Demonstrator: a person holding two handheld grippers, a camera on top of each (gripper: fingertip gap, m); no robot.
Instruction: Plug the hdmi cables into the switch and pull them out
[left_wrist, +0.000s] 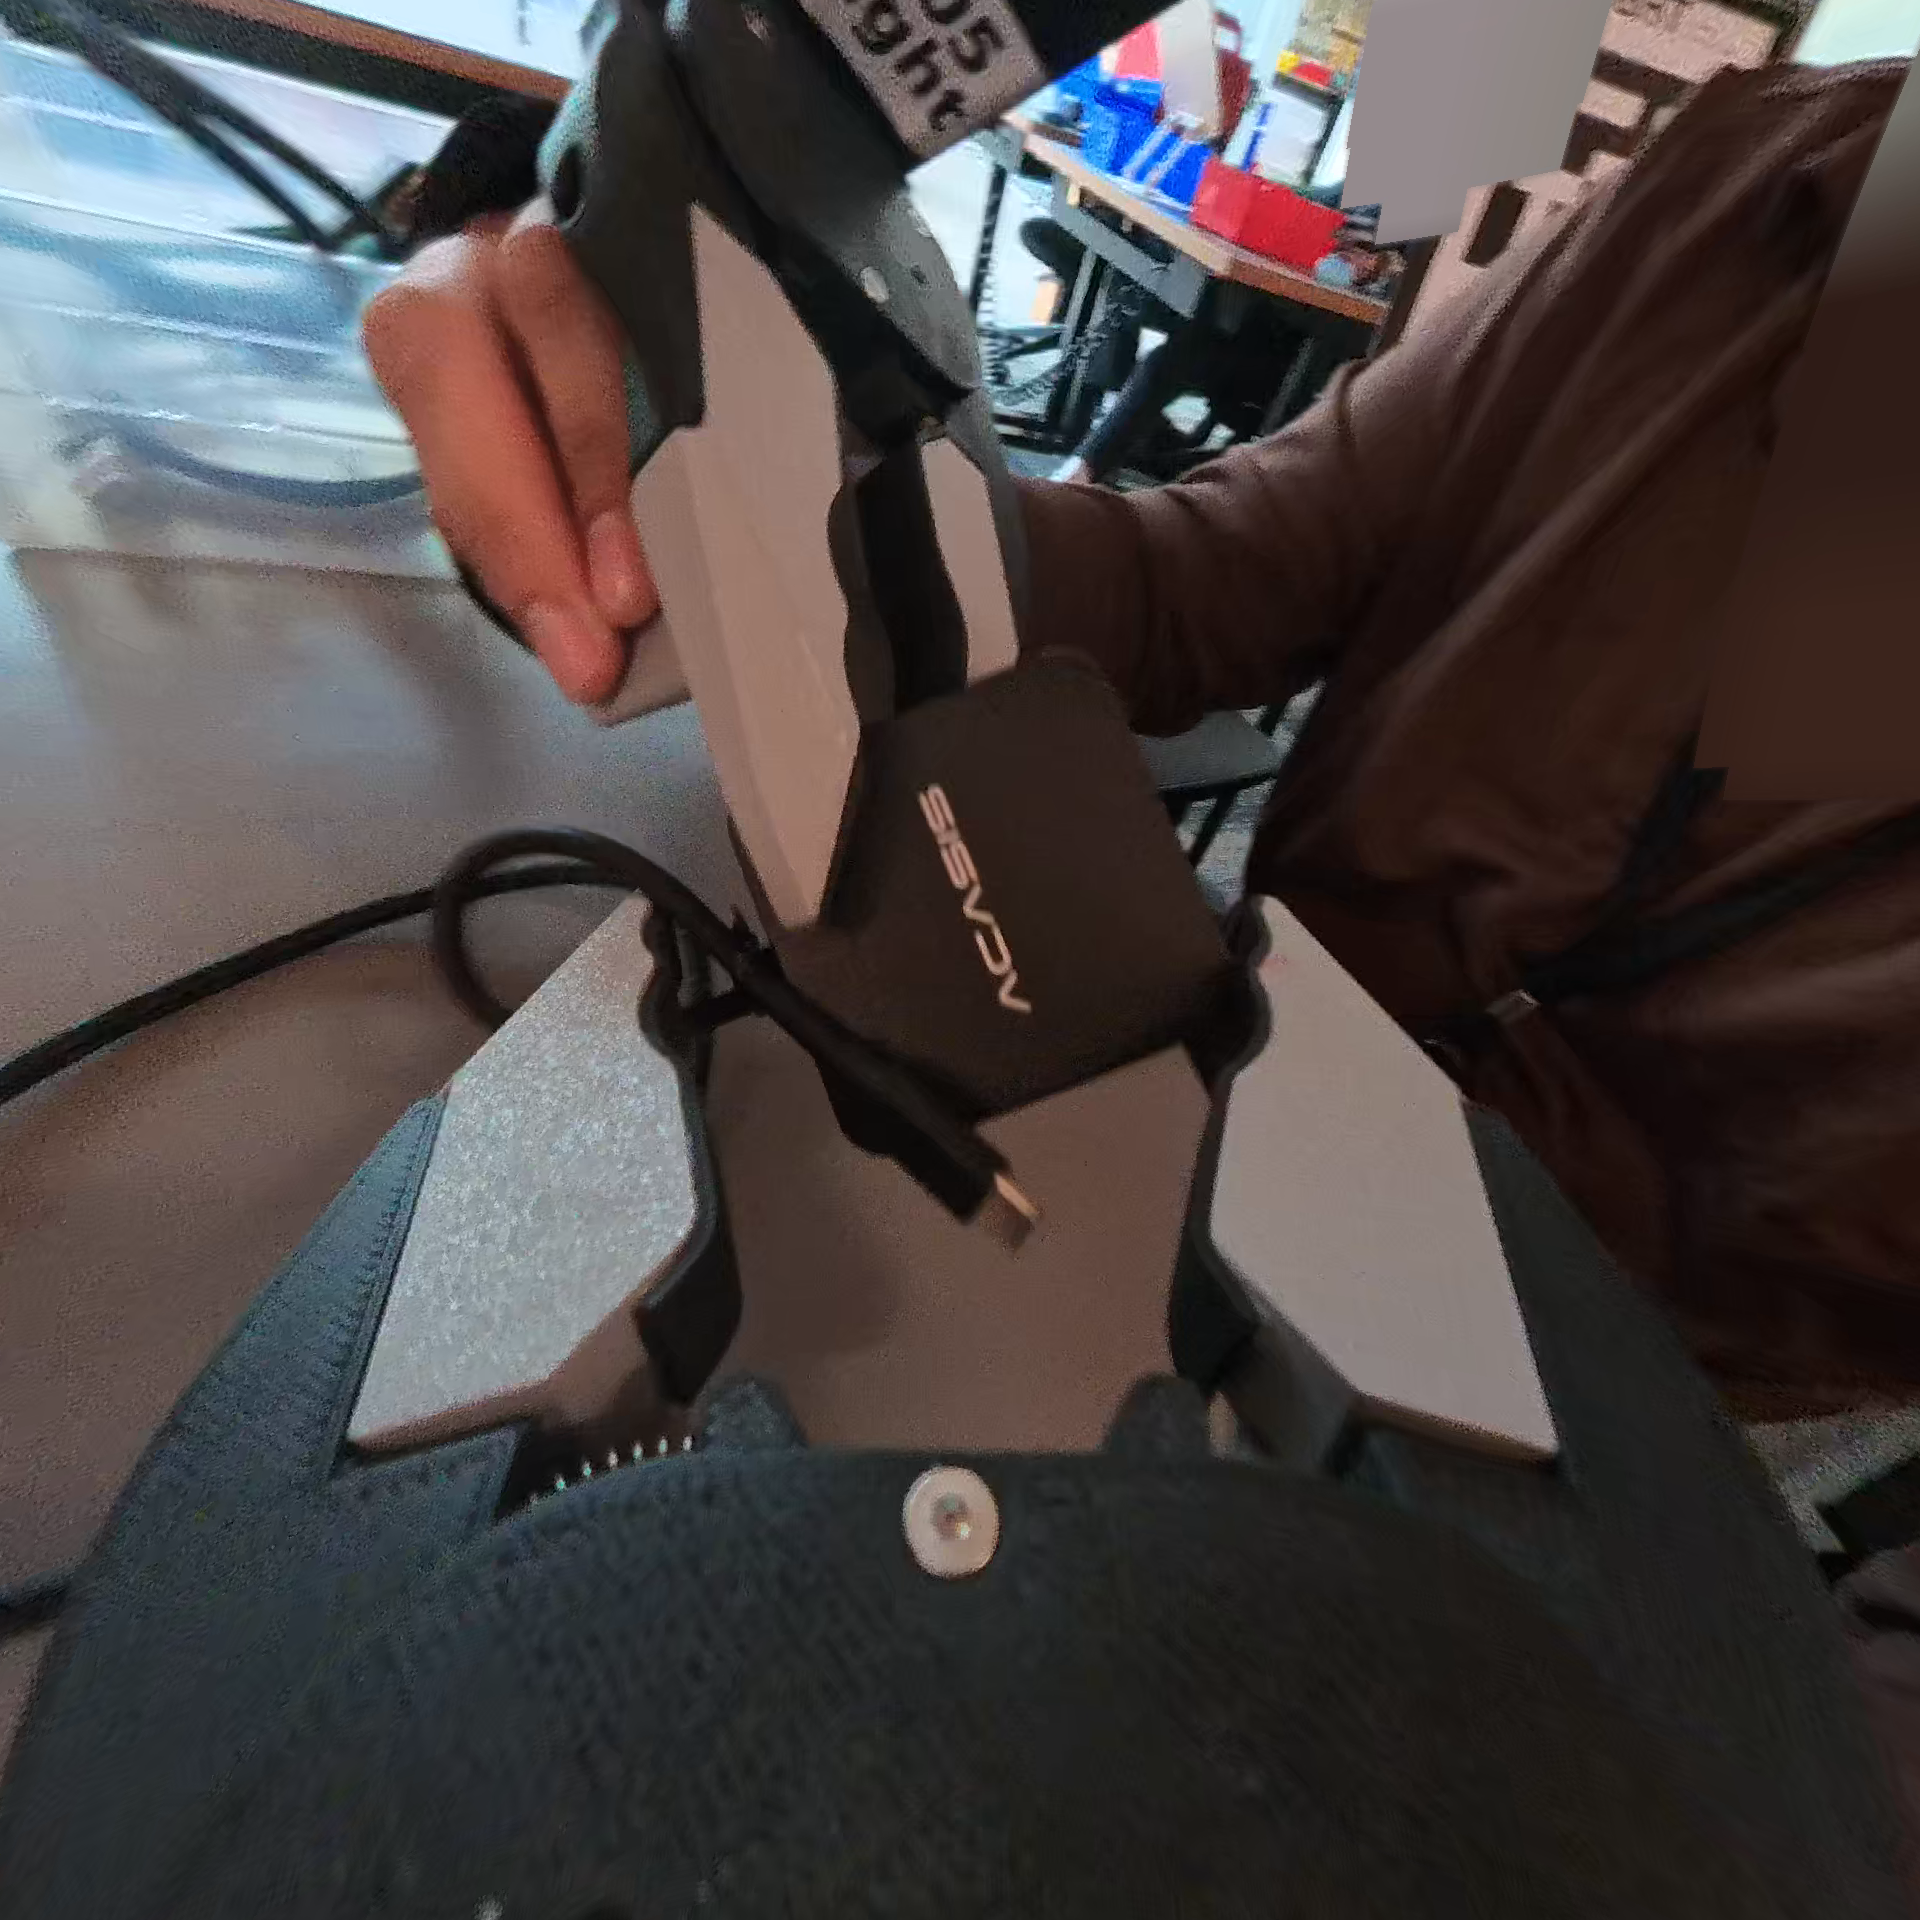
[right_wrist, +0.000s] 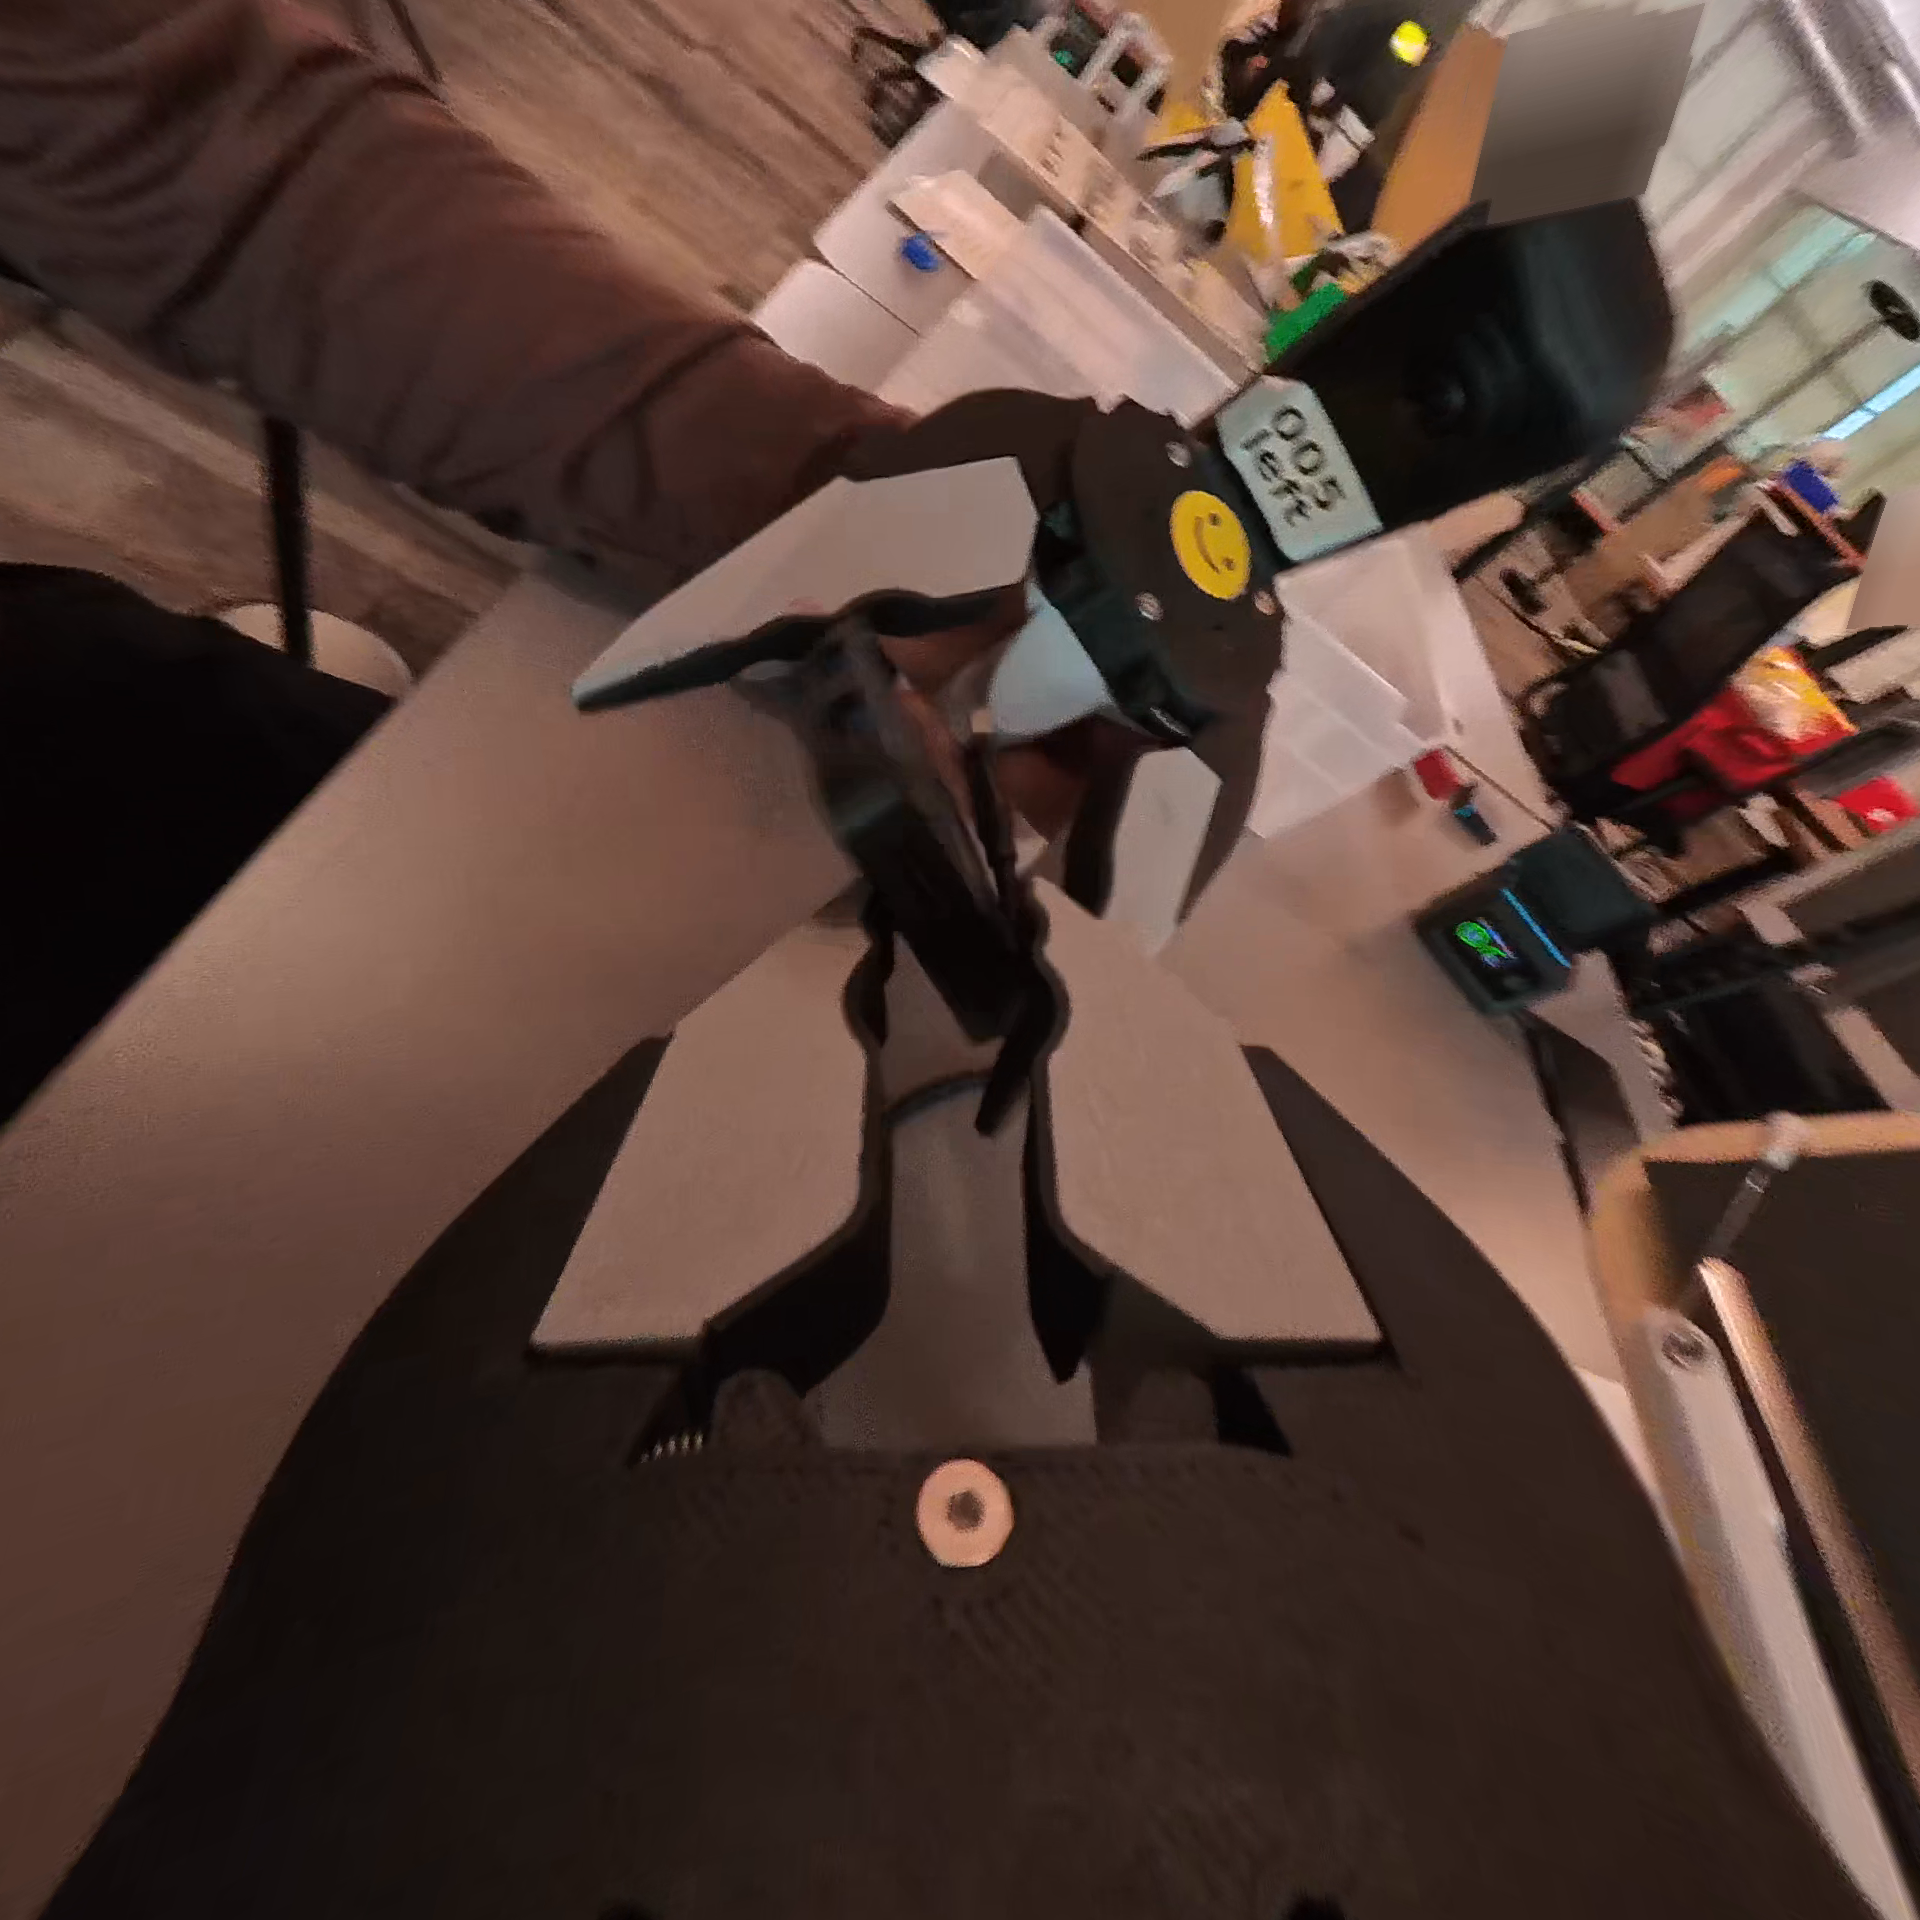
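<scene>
A pale desk (left_wrist: 208, 748) fills the background, with a person's brown sleeve (left_wrist: 1455, 520) reaching across it. The left gripper (left_wrist: 951, 997) has its jaws clenched on the black HDMI switch (left_wrist: 997, 894), held off the desk between the fingertips. The right gripper (right_wrist: 961, 997) comes in from above, its jaws apparently also pinching the switch's edge, though motion blur leaves that grip uncertain. A black HDMI cable (left_wrist: 831, 1039) loops past the left finger, its metal plug (left_wrist: 1013, 1210) hanging free below the switch, not inserted.
</scene>
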